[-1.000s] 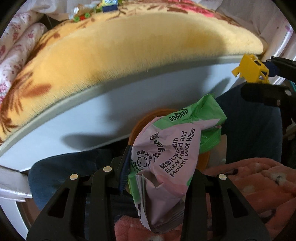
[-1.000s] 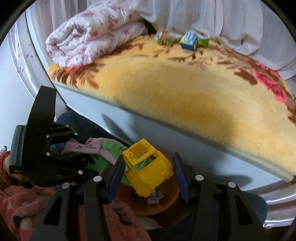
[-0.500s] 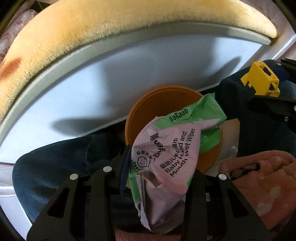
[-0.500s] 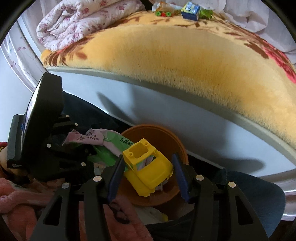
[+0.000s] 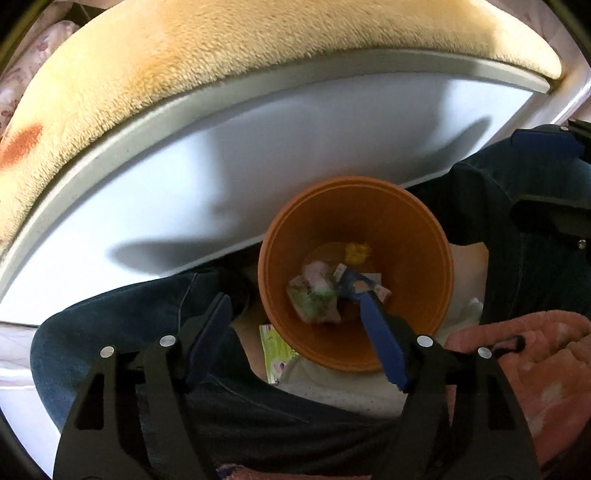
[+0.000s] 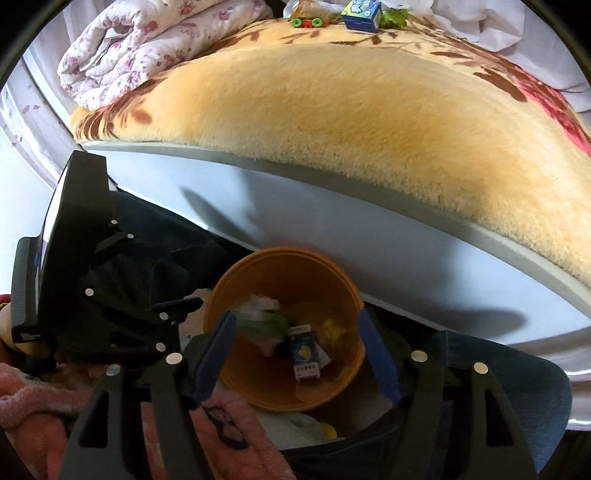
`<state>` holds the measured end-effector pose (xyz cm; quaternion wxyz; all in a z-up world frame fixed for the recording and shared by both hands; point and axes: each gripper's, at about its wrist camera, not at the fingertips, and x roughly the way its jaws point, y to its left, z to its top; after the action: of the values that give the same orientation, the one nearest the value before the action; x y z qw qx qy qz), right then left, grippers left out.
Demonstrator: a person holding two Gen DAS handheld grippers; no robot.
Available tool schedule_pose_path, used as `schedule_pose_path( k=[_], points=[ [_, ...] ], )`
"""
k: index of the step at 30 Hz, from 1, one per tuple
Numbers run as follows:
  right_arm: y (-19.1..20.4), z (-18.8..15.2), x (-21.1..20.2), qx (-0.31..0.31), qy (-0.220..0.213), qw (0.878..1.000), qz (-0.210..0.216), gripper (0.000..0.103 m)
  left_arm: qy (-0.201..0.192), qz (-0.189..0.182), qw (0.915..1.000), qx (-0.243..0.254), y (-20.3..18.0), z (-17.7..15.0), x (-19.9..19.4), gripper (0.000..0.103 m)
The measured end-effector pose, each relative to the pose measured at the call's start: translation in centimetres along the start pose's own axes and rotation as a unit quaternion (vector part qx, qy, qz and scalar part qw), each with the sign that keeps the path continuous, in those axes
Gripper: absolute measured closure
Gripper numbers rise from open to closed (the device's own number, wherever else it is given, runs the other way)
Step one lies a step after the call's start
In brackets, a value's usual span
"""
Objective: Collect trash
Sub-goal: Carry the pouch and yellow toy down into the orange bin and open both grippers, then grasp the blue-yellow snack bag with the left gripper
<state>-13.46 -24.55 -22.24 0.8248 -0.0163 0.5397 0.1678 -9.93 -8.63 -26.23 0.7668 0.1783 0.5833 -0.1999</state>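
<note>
An orange bin (image 5: 439,280) (image 6: 280,258) stands on the floor between a person's knees, against the bed's white side. Inside it lie the pink-and-green wet wipes packet (image 5: 314,295) (image 6: 262,319), a yellow toy block (image 5: 356,253) (image 6: 332,328) and a small blue carton (image 6: 304,350). My left gripper (image 5: 291,314) hovers over the bin, its jaws opening, nothing between them. My right gripper (image 6: 295,328) hangs above the bin too, jaws opening and empty. The left gripper's black body (image 6: 92,288) shows at the left of the right wrist view.
A bed with a yellow plush blanket (image 6: 369,122) fills the back. On it lie a folded floral quilt (image 6: 147,48), a blue carton (image 6: 360,16) and a small toy with green wheels (image 6: 306,20). Dark jeans legs (image 5: 147,332) flank the bin. A pink fuzzy garment (image 5: 535,369) sits near.
Both grippers sank toward the bin and their jaws spread. The wet wipes packet dropped out of the left one and the yellow block out of the right; both now lie in the bin.
</note>
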Motion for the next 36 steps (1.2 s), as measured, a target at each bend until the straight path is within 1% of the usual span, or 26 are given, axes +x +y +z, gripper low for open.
schedule_pose_path(
  k=[4, 15, 18, 21, 24, 25, 26, 28, 29, 31, 34, 36],
  points=[
    [-0.1, 0.0, -0.5, -0.001, -0.005, 1.0, -0.001, 0.035, 0.001, -0.002, 1.0, 0.001, 0.2, 0.0, 0.2, 0.031],
    [0.1, 0.0, -1.0, 0.004, -0.012, 1.0, -0.007, 0.034, -0.01, -0.001, 0.9999, 0.0, 0.4, -0.1, -0.9, 0.031],
    [0.1, 0.2, -1.6, 0.004, -0.022, 1.0, -0.007, 0.034, -0.026, -0.003, 0.9997, 0.001, 0.3, 0.1, -2.0, 0.031],
    [0.0, 1.0, -3.4, 0.005, -0.054, 0.999, -0.002, 0.034, -0.055, -0.005, 0.9985, 0.002, 0.4, 1.1, -4.1, 0.031],
    [-0.4, 2.4, -6.2, 0.009, -0.107, 0.994, -0.01, 0.031, -0.094, -0.005, 0.9956, -0.001, 1.0, 2.7, -6.7, 0.028],
    [-0.8, 3.0, -7.3, 0.012, -0.129, 0.991, -0.015, 0.03, -0.109, -0.003, 0.9941, -0.002, 1.2, 3.5, -7.6, 0.023],
    [-1.2, 3.6, -8.5, 0.015, -0.149, 0.989, -0.017, 0.029, -0.131, 0.004, 0.9914, -0.004, 1.6, 4.6, -8.8, 0.02],
    [-1.9, 4.6, -10.1, 0.02, -0.178, 0.984, -0.02, 0.027, -0.158, 0.012, 0.9874, -0.009, 2.4, 6.4, -10.3, 0.019],
    [-2.3, 5.1, -10.9, 0.023, -0.193, 0.981, -0.024, 0.024, -0.172, 0.013, 0.9849, -0.015, 3.0, 7.9, -11.1, 0.019],
    [-3.0, 6.1, -12.1, 0.028, -0.216, 0.976, -0.03, 0.023, -0.195, 0.01, 0.9804, -0.026, 3.9, 10.0, -12.1, 0.015],
    [-4.1, 7.3, -12.5, 0.037, -0.229, 0.972, -0.034, 0.023, -0.229, 0.014, 0.9725, -0.042, 5.4, 13.9, -13.2, 0.014],
    [-4.6, 7.7, -12.5, 0.04, -0.23, 0.972, -0.034, 0.022, -0.249, 0.023, 0.9673, -0.044, 6.2, 17.1, -13.4, 0.013]
  ],
)
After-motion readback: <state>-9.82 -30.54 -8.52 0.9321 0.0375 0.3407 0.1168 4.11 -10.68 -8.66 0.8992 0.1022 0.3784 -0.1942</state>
